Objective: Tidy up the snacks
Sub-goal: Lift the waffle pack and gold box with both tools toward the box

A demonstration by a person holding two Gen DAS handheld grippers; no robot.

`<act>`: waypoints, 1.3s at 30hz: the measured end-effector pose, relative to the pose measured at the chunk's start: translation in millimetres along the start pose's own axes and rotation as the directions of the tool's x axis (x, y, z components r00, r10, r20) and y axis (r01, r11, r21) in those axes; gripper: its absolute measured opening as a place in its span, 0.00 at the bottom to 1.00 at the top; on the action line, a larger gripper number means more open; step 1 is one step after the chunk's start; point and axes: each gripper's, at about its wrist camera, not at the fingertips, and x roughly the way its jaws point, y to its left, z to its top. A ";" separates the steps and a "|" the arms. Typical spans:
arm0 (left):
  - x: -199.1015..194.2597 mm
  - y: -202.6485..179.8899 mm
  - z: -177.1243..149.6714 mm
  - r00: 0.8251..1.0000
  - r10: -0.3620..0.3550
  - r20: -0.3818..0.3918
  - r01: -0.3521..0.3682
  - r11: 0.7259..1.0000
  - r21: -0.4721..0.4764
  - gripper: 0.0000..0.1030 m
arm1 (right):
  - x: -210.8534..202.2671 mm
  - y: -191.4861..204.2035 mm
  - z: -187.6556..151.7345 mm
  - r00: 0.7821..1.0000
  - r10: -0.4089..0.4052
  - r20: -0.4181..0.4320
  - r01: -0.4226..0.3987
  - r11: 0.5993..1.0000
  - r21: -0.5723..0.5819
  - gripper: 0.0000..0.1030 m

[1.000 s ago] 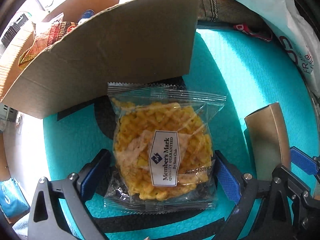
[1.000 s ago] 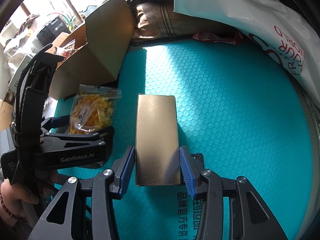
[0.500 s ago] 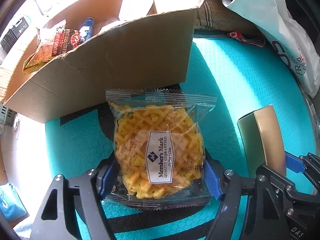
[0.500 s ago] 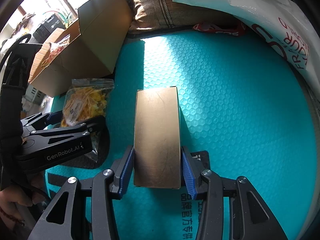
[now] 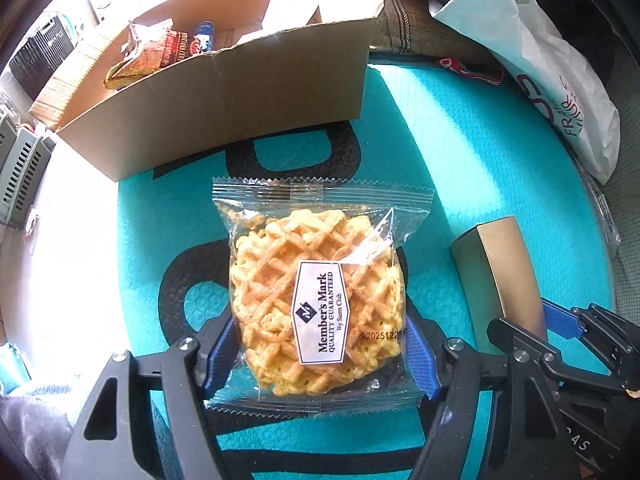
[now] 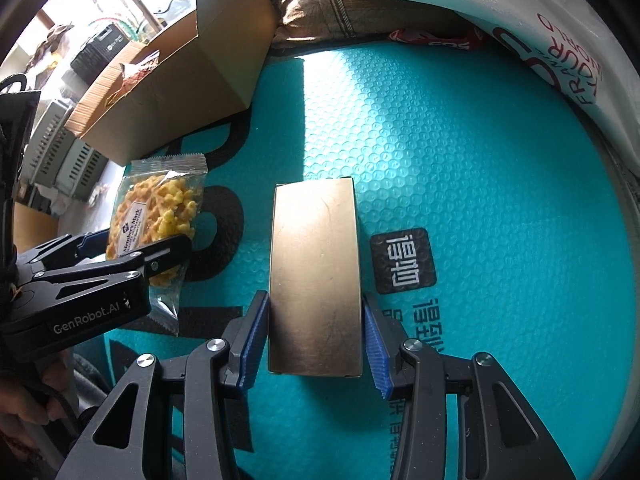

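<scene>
The clear waffle-snack packet (image 5: 316,292) sits low in the frame's centre, clamped by the left tool (image 5: 320,354). The gold box (image 6: 316,276), lower centre, is pinched by the right tool (image 6: 316,338). A cardboard box (image 5: 224,100) fills the upper left, on the teal mat (image 6: 500,200).

One clear waffle snack pack (image 5: 316,304) and one gold box (image 6: 316,276) are out over the teal mat (image 6: 480,184), each between a gripper's fingers: two grippers, left (image 5: 318,354) and right (image 6: 316,340). One cardboard box (image 5: 224,108) stands at the mat's far left edge with one red-brown snack packet (image 5: 156,54) and one blue item (image 5: 205,34) showing inside. One white bag (image 5: 540,68) lies at the far right edge.
</scene>
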 end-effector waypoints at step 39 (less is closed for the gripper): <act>-173.8 57.7 12.1 0.932 0.028 0.362 -0.013 0.999 -0.042 0.69 | -118.3 119.5 42.0 0.953 0.178 0.245 -0.107 0.954 -0.280 0.42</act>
